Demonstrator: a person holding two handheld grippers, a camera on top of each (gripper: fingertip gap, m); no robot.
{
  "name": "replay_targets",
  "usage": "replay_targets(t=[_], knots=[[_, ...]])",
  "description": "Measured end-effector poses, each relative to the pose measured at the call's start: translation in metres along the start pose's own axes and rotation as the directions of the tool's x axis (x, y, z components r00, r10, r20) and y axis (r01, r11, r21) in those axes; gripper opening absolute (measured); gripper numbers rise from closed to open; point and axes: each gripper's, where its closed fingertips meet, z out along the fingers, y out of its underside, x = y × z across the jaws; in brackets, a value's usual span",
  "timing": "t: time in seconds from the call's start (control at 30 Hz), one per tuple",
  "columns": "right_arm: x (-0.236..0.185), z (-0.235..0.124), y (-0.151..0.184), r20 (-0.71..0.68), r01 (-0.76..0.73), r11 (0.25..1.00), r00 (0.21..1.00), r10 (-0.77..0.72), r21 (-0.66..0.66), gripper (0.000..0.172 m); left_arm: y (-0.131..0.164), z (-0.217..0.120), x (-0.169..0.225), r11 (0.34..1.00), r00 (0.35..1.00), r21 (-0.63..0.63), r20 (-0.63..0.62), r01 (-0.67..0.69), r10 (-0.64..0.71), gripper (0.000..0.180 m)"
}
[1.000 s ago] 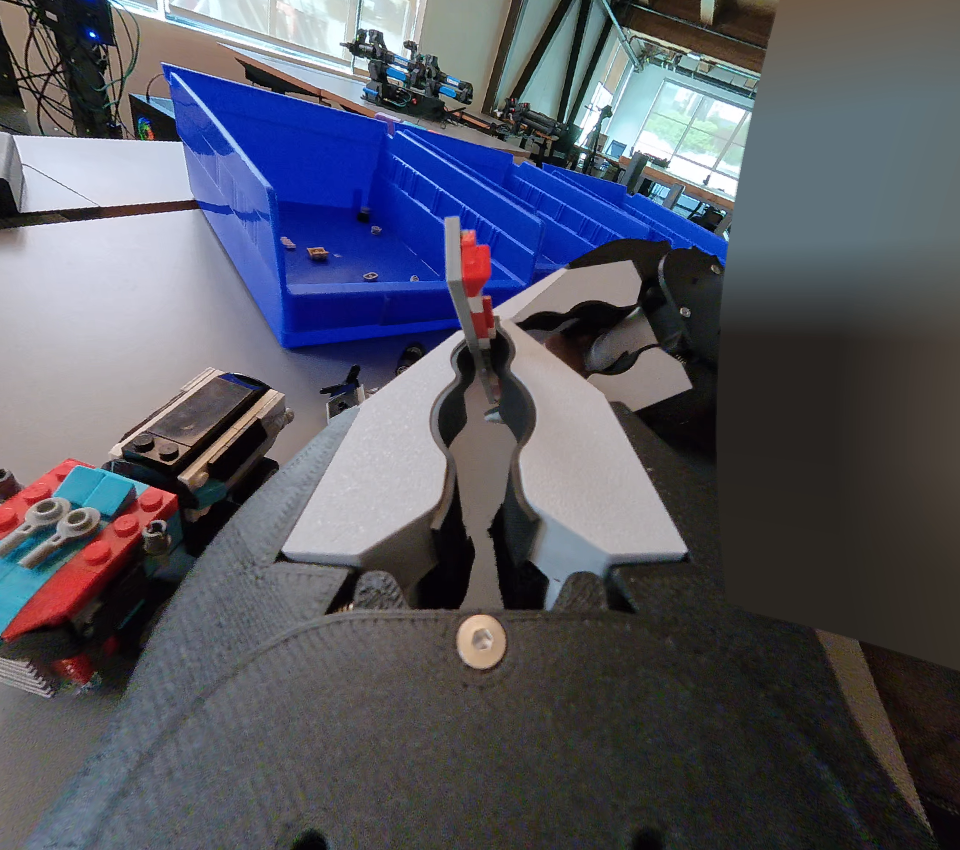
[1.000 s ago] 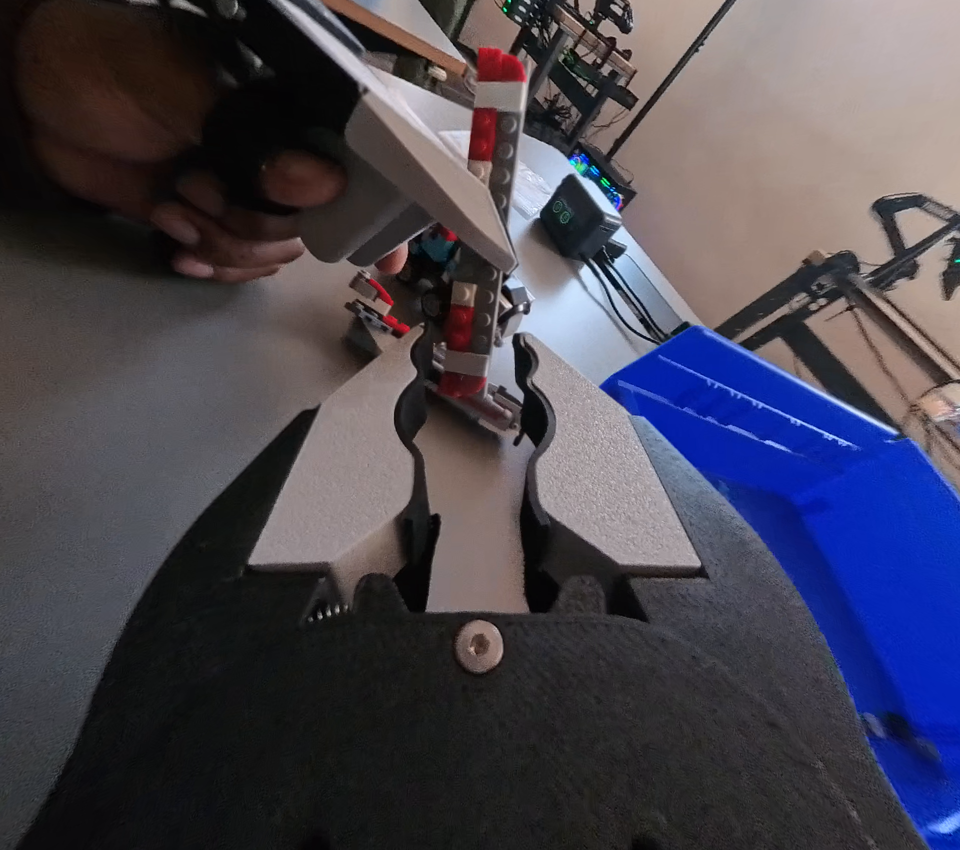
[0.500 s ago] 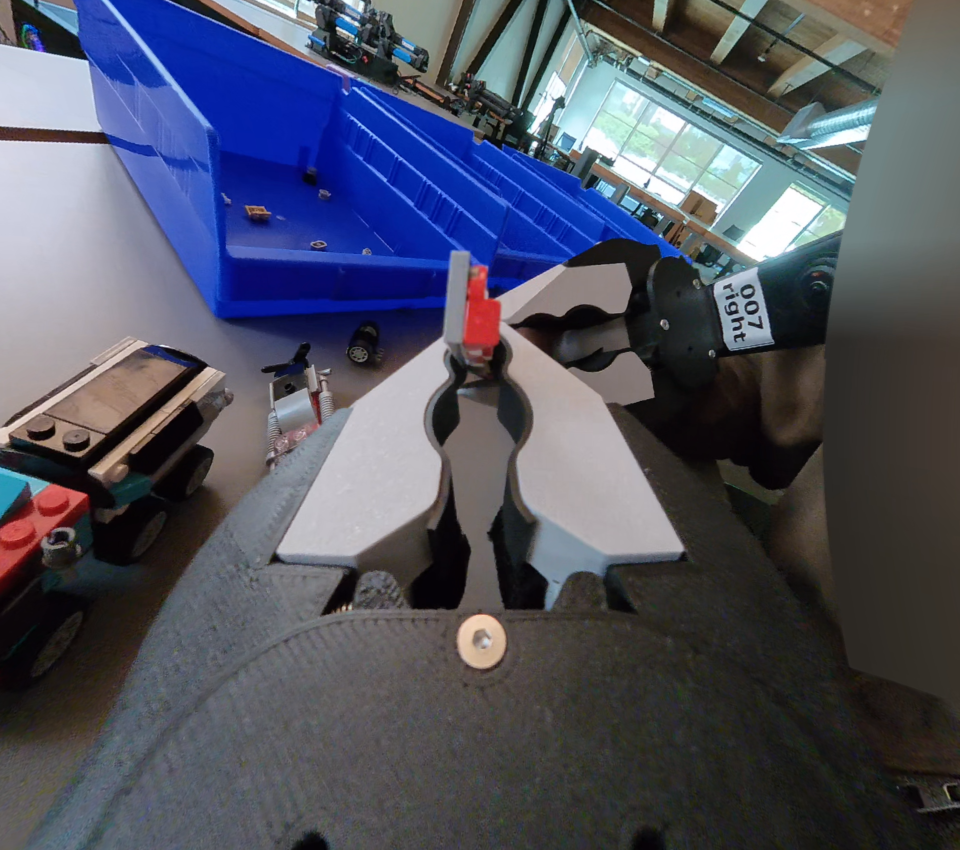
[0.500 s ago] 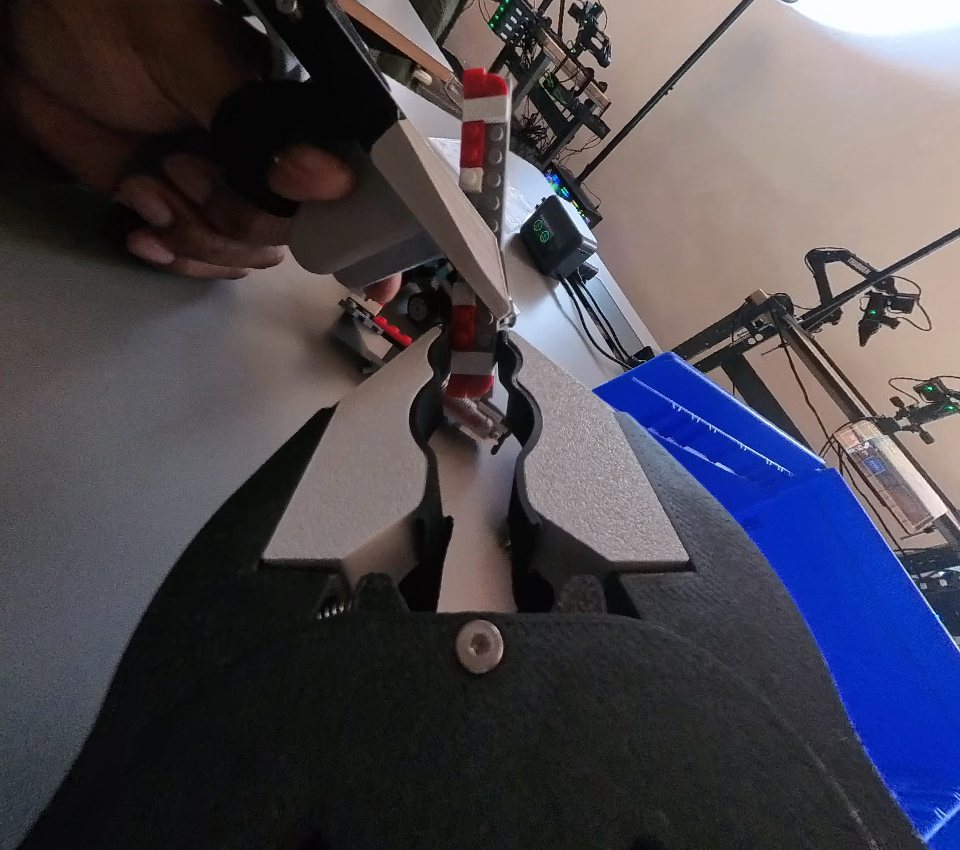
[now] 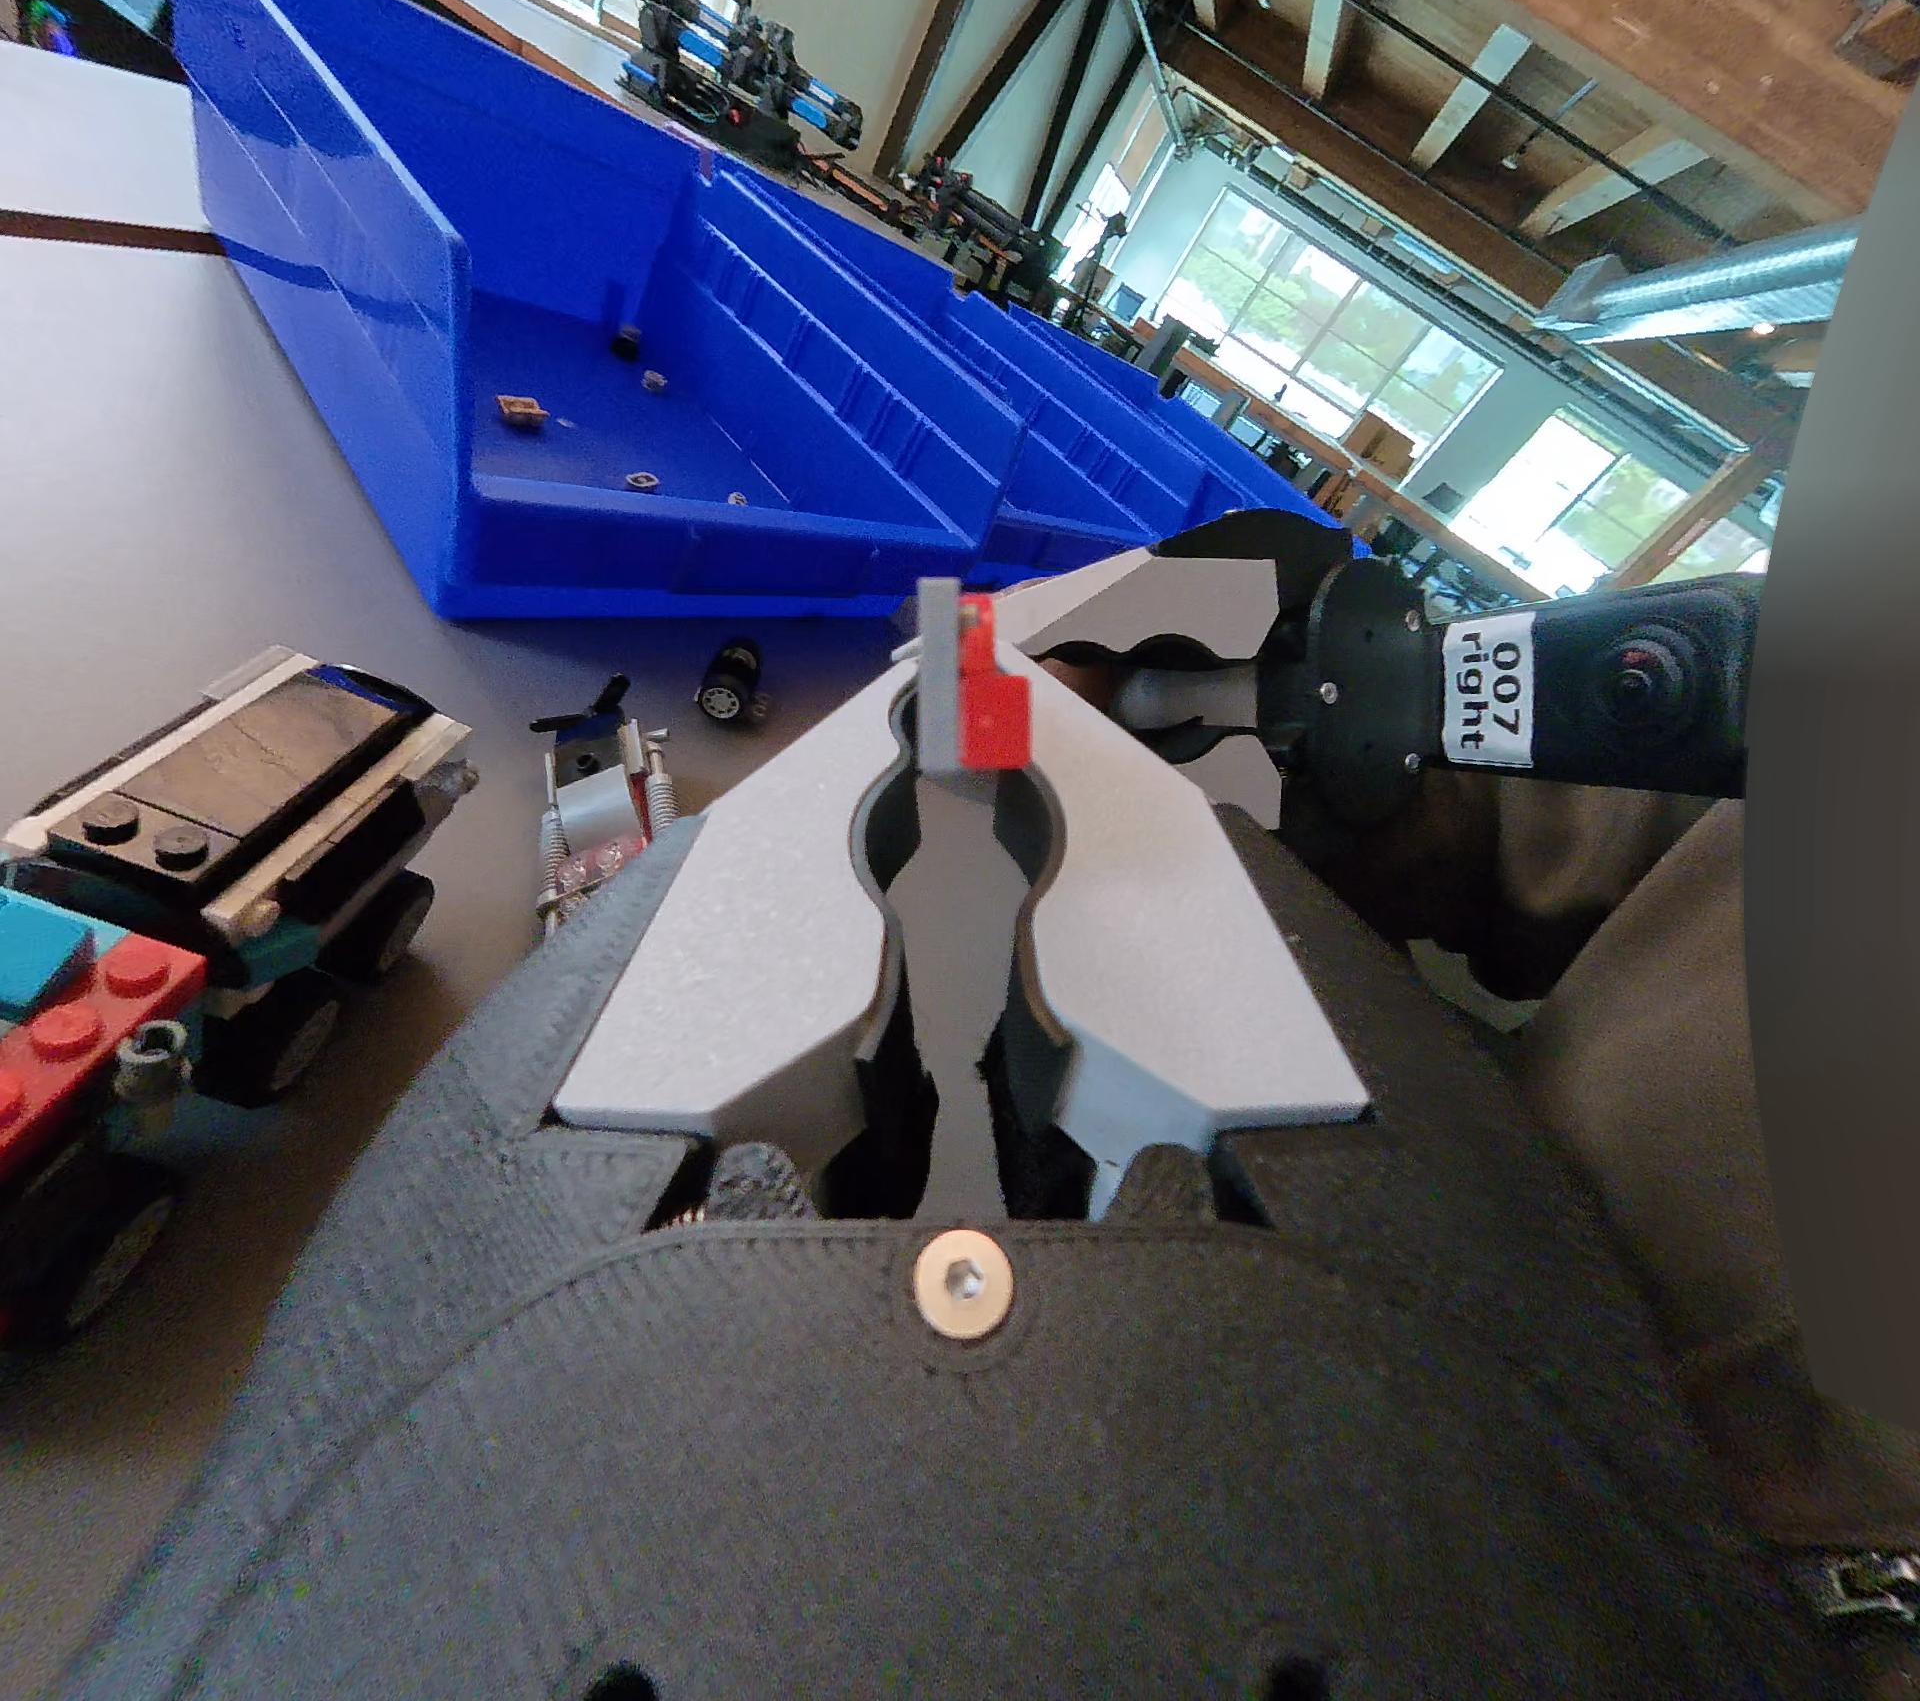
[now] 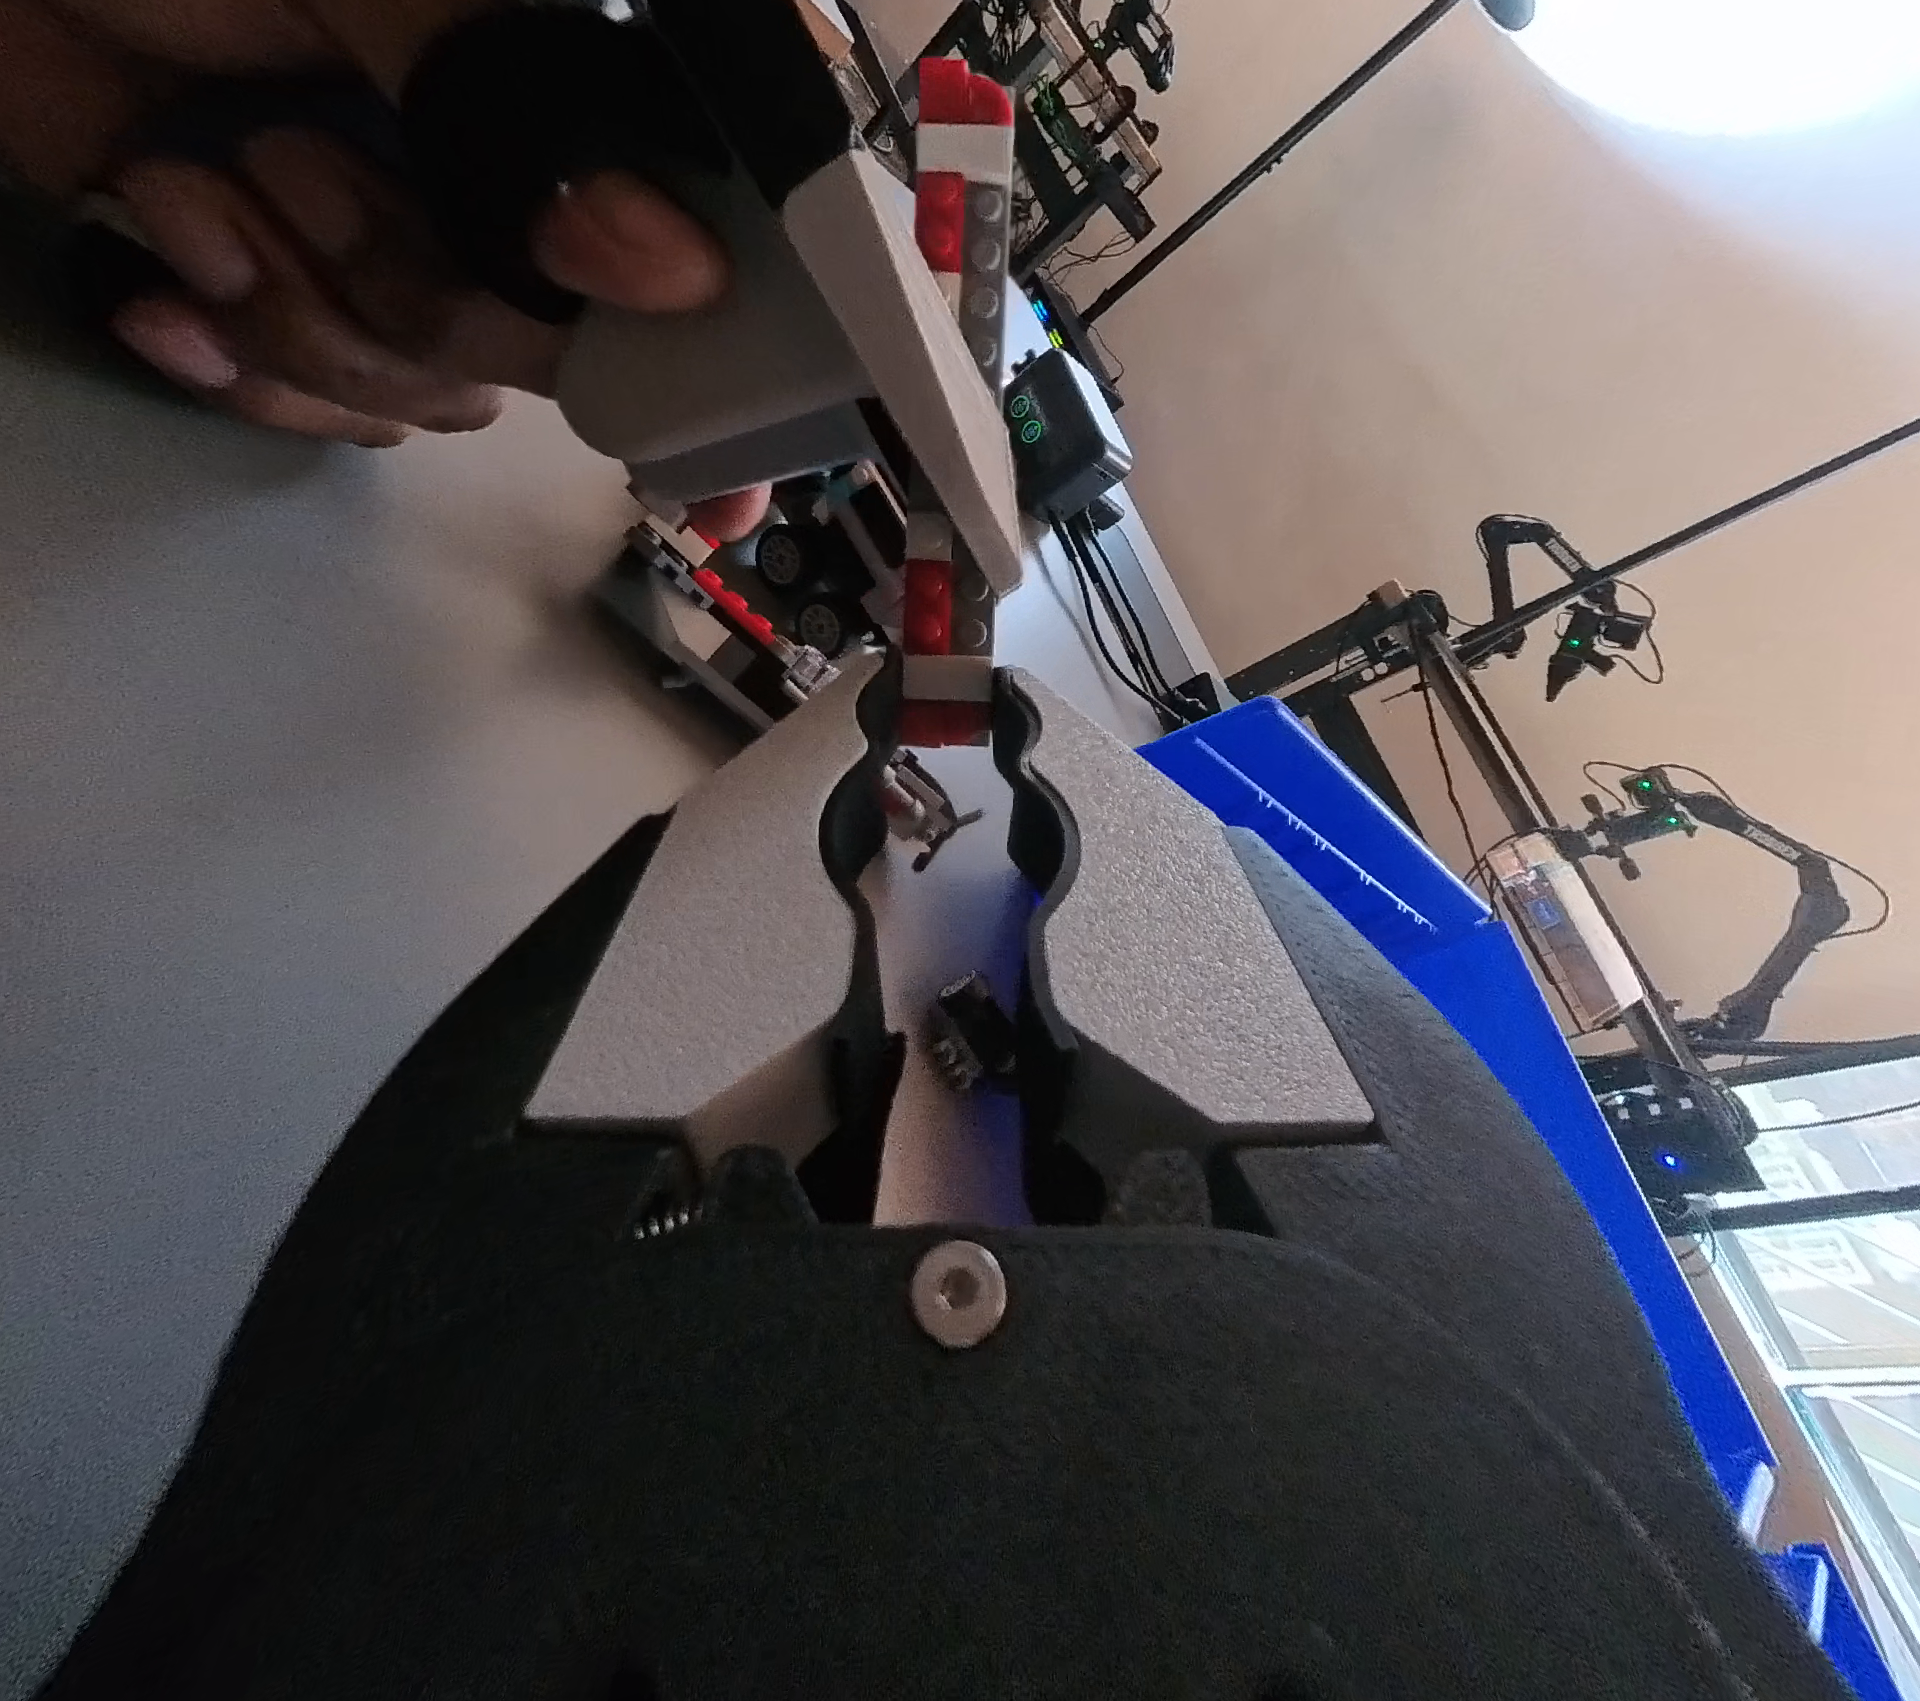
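My left gripper (image 5: 961,721) is shut on a long grey brick strip with red and white bricks (image 5: 971,695), which I see end-on between its pads. In the right wrist view the same strip (image 6: 951,612) stands upright above the table, and a left finger (image 6: 894,363) crosses its middle. My right gripper (image 6: 940,706) is shut on the strip's lower red and white end, with both pads pressed against it. The right gripper also shows in the left wrist view (image 5: 1143,643), coming in from the right. A hand (image 6: 312,301) holds the left gripper.
A row of blue bins (image 5: 623,363) with a few small parts stands beyond the grippers. A toy brick vehicle (image 5: 208,820), a small spring assembly (image 5: 603,799) and a loose wheel (image 5: 727,685) lie on the grey table. A black device with green lights (image 6: 1060,436) sits further back.
My right gripper's jaws closed from wide apart onto the strip's lower end. My left gripper kept its hold, and both grippers tilted together.
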Motion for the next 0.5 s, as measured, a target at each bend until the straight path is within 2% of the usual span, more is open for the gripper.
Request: replay_targets(t=[0.07,0.13,0.33,0.5], knots=[[-0.0002,-0.0001,-0.0011,0.000,0.003,1.000,1.000,-0.003,0.007,0.016,0.0033,0.0018,-0.0002,1.000,1.000,-0.019,-0.008,0.021,-0.021,0.015],[-0.0009,-0.0002,-0.0022,-0.002,0.010,1.000,1.000,-0.010,0.009,0.016,0.0024,0.0015,0.0002,1.000,1.000,-0.011,0.000,0.008,-0.008,0.008],[-0.0043,0.0011,-0.0002,0.015,0.025,1.000,1.000,-0.025,-0.001,0.016,0.0057,0.0011,-0.0036,0.998,0.998,-0.046,0.047,-0.050,0.052,0.008],[-0.0041,0.0011,0.0028,0.020,0.058,0.998,0.998,-0.058,-0.012,0.020,0.0024,-0.0013,-0.0067,1.000,0.999,-0.022,0.040,0.002,-0.001,0.008]])
